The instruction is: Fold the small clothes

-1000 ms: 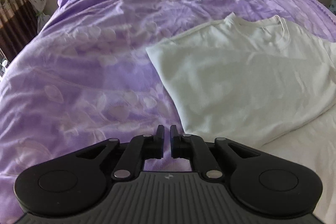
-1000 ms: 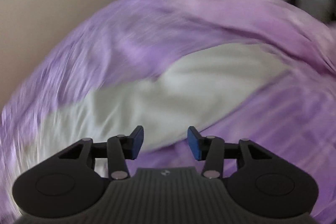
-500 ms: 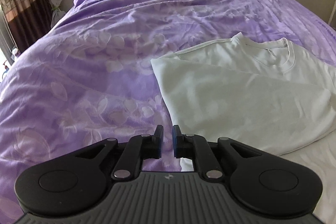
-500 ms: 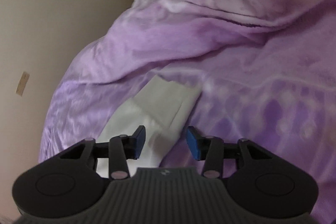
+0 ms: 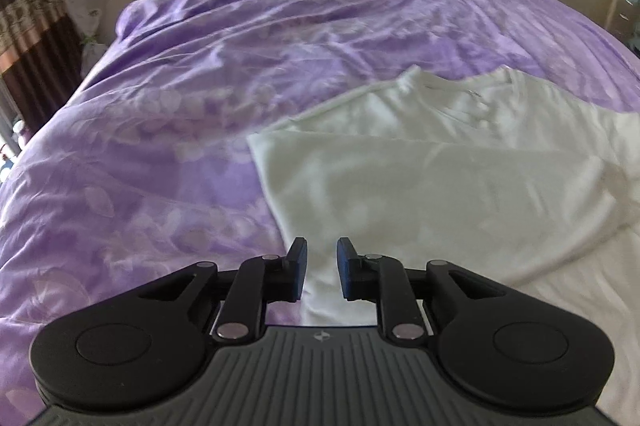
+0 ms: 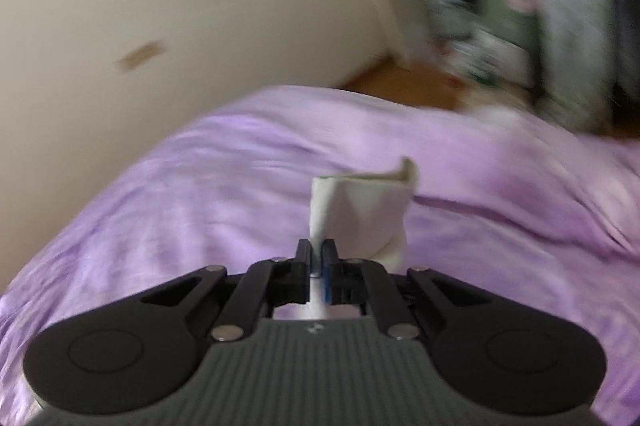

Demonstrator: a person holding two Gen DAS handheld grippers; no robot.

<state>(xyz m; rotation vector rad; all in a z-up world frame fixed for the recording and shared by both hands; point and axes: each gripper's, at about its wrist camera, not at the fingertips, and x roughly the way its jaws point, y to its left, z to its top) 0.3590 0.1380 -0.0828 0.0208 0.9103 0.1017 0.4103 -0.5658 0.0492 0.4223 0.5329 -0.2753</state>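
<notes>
A white T-shirt [image 5: 452, 186] lies partly folded on the purple bedspread [image 5: 180, 114], neck hole toward the far wall, its left edge doubled over into a straight fold. The left gripper [image 5: 321, 268] hovers above the shirt's near left corner, its fingers [image 5: 298, 266] a narrow gap apart after just opening a little, with nothing pinched between them. On the other side, the right gripper [image 6: 316, 258] has just snapped closed on a sleeve [image 6: 360, 214] of the white shirt, which stands up from the fingers above the bedspread [image 6: 160, 218]. That view is blurred; a pale wall [image 6: 180, 6] rises behind the bed.
</notes>
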